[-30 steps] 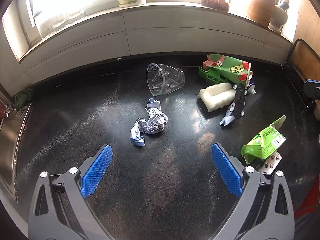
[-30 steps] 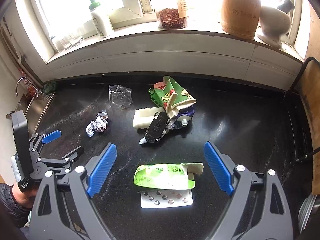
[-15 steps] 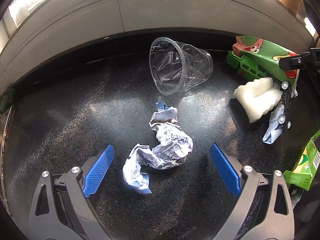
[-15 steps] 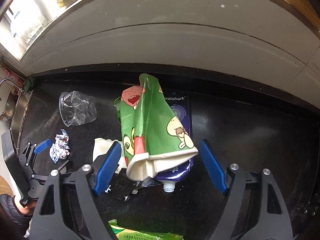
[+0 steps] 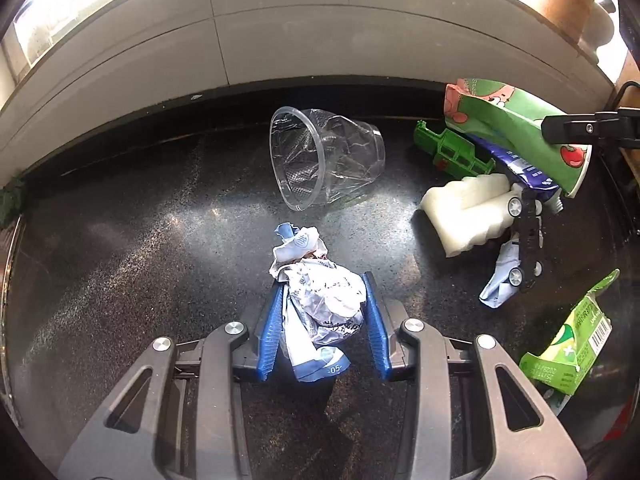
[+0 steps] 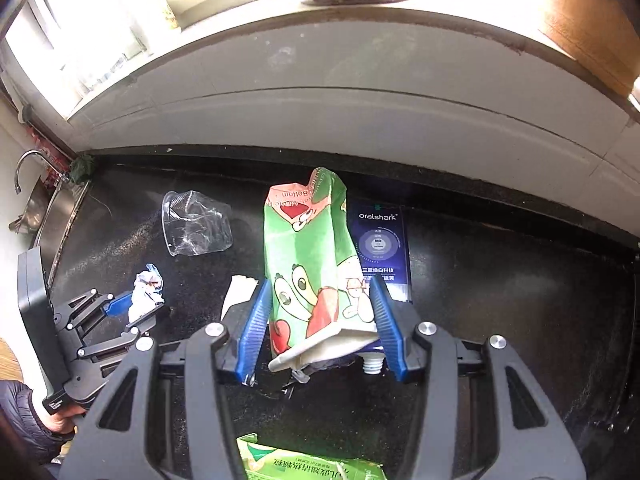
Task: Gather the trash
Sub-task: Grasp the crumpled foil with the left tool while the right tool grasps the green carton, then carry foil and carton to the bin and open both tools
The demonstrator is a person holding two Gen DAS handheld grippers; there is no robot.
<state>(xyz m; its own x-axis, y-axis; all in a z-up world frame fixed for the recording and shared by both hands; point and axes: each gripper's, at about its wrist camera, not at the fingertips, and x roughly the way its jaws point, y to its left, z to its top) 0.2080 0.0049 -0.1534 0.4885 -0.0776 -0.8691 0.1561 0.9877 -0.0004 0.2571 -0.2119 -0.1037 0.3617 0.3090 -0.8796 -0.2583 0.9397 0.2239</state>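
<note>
My left gripper (image 5: 324,324) is shut on a crumpled white and blue paper wrapper (image 5: 320,304) on the black counter; it also shows in the right wrist view (image 6: 146,290). My right gripper (image 6: 320,328) is shut on a green cartoon carton (image 6: 312,264), which also shows in the left wrist view (image 5: 520,128). A crushed clear plastic cup (image 5: 324,160) lies on its side beyond the wrapper. A green flattened box (image 5: 572,348) lies at the right.
A white foam piece (image 5: 468,208), a green toy part (image 5: 452,152), a black toy car (image 5: 528,236) and a blue oralshark tube (image 6: 380,244) lie by the carton. A sink (image 6: 48,216) is at the left. A tiled wall (image 5: 320,40) rises behind the counter.
Both grippers moved forward and closed. The left closed on the crumpled wrapper. The right closed on the green carton.
</note>
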